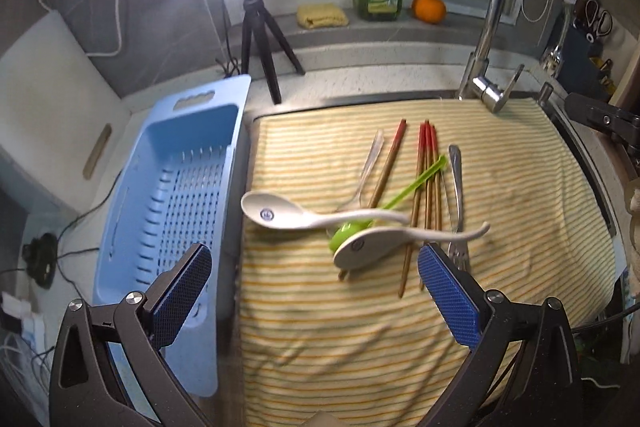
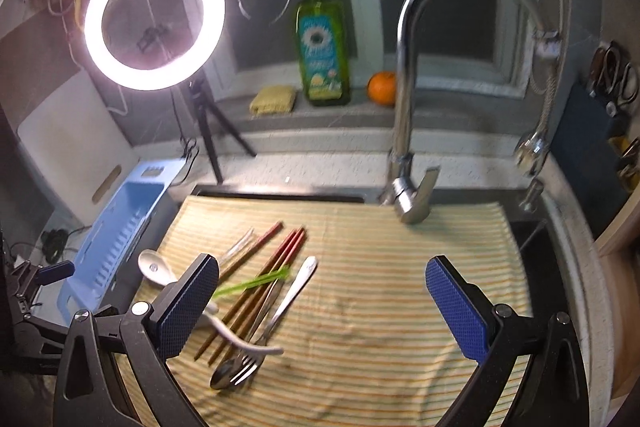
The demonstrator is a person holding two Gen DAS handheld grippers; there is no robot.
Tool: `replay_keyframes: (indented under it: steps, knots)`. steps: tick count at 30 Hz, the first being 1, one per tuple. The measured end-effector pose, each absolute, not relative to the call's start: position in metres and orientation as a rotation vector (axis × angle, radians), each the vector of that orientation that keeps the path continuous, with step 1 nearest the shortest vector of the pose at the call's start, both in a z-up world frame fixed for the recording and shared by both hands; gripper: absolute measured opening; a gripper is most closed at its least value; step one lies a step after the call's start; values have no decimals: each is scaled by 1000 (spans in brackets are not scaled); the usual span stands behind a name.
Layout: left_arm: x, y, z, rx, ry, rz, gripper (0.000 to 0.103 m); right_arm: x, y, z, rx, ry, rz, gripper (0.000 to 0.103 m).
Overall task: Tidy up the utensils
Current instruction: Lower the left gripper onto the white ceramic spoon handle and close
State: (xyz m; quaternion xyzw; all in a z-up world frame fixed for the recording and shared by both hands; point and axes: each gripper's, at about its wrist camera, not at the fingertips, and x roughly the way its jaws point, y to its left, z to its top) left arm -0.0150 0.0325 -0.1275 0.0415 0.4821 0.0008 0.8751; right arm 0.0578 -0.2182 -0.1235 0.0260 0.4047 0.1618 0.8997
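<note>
Two spoons (image 1: 320, 217) between left tool (image 1: 314, 297), gaping

Both wrist views look forward and down over the striped cloth (image 1: 400, 327) toward the window wall. Left view sits nearer the blue basket (image 1: 168, 195); right view nearer the faucet (image 2: 408, 75). Shared: utensil pile, ring light (image 2: 154, 17).

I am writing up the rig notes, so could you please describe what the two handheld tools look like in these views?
Both look alike. The left tool and the right tool each have two matte black, angular fingers joined by round silver bolts. Every fingertip carries a flat rectangular blue pad with a fine crosshatched grip texture. No cables, markings, hands or sleeves are visible on either.
</note>
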Motion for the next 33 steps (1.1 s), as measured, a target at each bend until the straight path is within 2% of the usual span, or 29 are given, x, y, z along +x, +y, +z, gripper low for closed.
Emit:
replay_keyframes:
  steps: [3,6,10,11,13,15,17,21,23,30,33]
  knots:
    - [-17,39,-140,48,1045,-16,102,61,-214,-141,83,908,369,102]
    - [-18,40,-155,37,1084,-32,93,63,-211,-156,107,968,389,97]
    - [-16,40,-169,47,1118,-54,76,64,-213,-177,137,1043,402,90]
    - [-14,40,-172,46,1125,-60,69,64,-215,-182,154,1067,409,88]
    - [-10,41,-175,46,1135,-78,64,66,-218,-194,201,1119,421,81]
    - [-4,41,-179,62,1138,-98,62,69,-221,-207,262,1180,425,68]
    - [1,37,-183,97,1145,-129,61,71,-222,-217,326,1227,433,62]
    - [9,34,-191,152,1158,-163,54,72,-221,-231,415,1282,428,59]
    - [14,34,-193,159,1162,-184,46,73,-222,-236,462,1304,418,57]
    - [26,31,-203,179,1184,-254,40,74,-227,-251,619,1361,390,51]
    - [31,29,-208,185,1201,-297,31,72,-224,-256,663,1375,388,48]
